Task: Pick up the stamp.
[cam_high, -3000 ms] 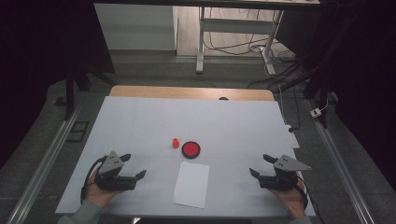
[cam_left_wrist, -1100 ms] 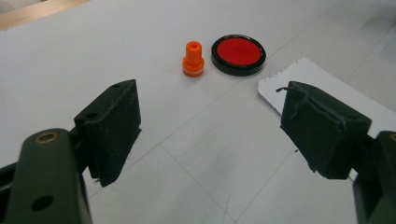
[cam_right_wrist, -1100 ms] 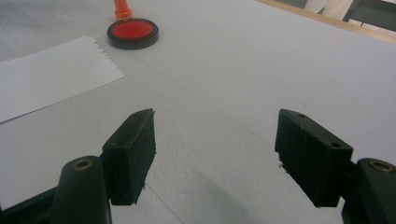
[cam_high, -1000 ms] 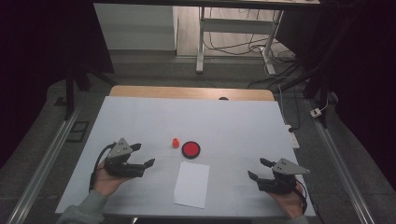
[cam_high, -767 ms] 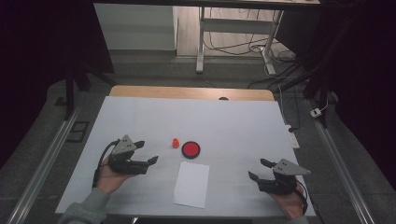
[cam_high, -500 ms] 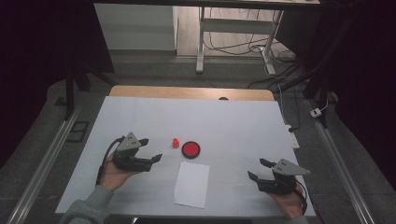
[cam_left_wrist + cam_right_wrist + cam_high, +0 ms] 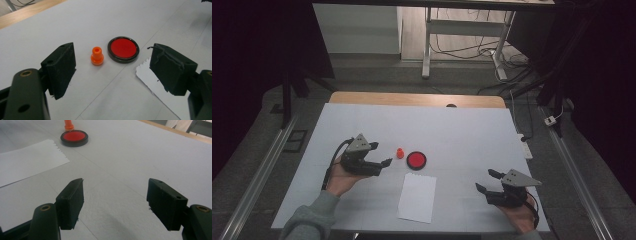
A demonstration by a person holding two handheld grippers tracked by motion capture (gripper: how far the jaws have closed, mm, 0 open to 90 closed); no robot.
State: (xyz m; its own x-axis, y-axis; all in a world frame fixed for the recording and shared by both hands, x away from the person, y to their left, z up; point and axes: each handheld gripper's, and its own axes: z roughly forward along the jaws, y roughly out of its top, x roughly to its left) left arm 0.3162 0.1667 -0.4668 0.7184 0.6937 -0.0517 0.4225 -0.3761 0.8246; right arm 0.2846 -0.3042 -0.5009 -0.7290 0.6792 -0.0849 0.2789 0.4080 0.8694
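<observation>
A small orange stamp-like peg (image 7: 400, 153) (image 7: 97, 56) (image 7: 68, 125) stands upright on the white table, just left of a round red pad in a black rim (image 7: 416, 160) (image 7: 123, 49) (image 7: 74, 137). A white paper sheet (image 7: 417, 197) (image 7: 160, 86) (image 7: 26, 165) with one jagged edge lies nearer me. My left gripper (image 7: 381, 154) (image 7: 112, 72) is open, its tips a little short of the peg, which sits ahead of the gap and nearer the left jaw. At the table's front right, my right gripper (image 7: 485, 181) (image 7: 115, 203) is open and holds nothing.
The white table top (image 7: 462, 135) has a wooden strip along its far edge (image 7: 417, 99). Beyond it stand a metal desk frame (image 7: 462, 30) and floor cables (image 7: 517, 95). Rails run along both sides of the table.
My left gripper has moved right and forward from the front left of the table toward the orange peg, staying open. The right gripper has barely moved.
</observation>
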